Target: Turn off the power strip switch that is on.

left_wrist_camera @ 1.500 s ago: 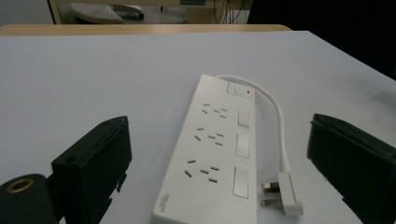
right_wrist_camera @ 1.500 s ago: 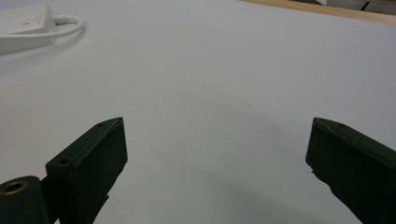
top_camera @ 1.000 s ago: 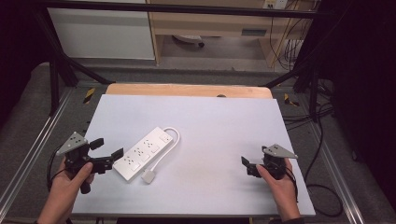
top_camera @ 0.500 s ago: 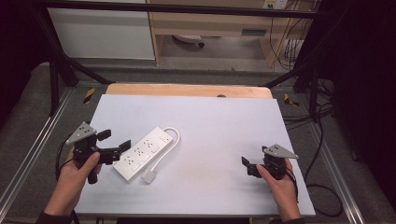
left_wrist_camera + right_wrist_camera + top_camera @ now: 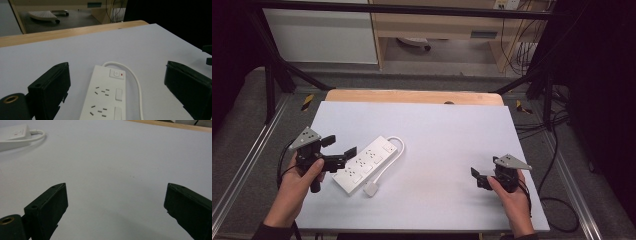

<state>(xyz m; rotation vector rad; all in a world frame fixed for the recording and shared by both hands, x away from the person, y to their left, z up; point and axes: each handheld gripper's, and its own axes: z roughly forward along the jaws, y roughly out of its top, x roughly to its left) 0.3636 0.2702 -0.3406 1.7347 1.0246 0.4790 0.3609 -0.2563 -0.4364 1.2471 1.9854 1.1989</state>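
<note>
A white power strip (image 5: 364, 165) lies slantwise on the white table top (image 5: 447, 135), its cable (image 5: 396, 145) looping back to a plug (image 5: 371, 190) near its end. My left gripper (image 5: 339, 146) is open just left of the strip, jaws pointing at it and spread wide. In the left gripper view the power strip (image 5: 105, 97) with its switch (image 5: 117, 74) lies between the fingers (image 5: 50, 90), below them. My right gripper (image 5: 477, 178) stands open at the right front of the table, nothing between its fingers (image 5: 47, 205). The power strip's end (image 5: 12, 135) and cable (image 5: 35, 136) lie far off.
A wooden strip (image 5: 412, 96) runs along the table's far edge. Metal frame rails (image 5: 242, 165) flank both sides, and cables (image 5: 557, 200) trail on the floor at the right. Shelving (image 5: 447, 25) stands behind the table.
My left gripper has moved forward and to the right, closer to the power strip, with its jaws still spread. The right gripper and the strip have stayed put.
</note>
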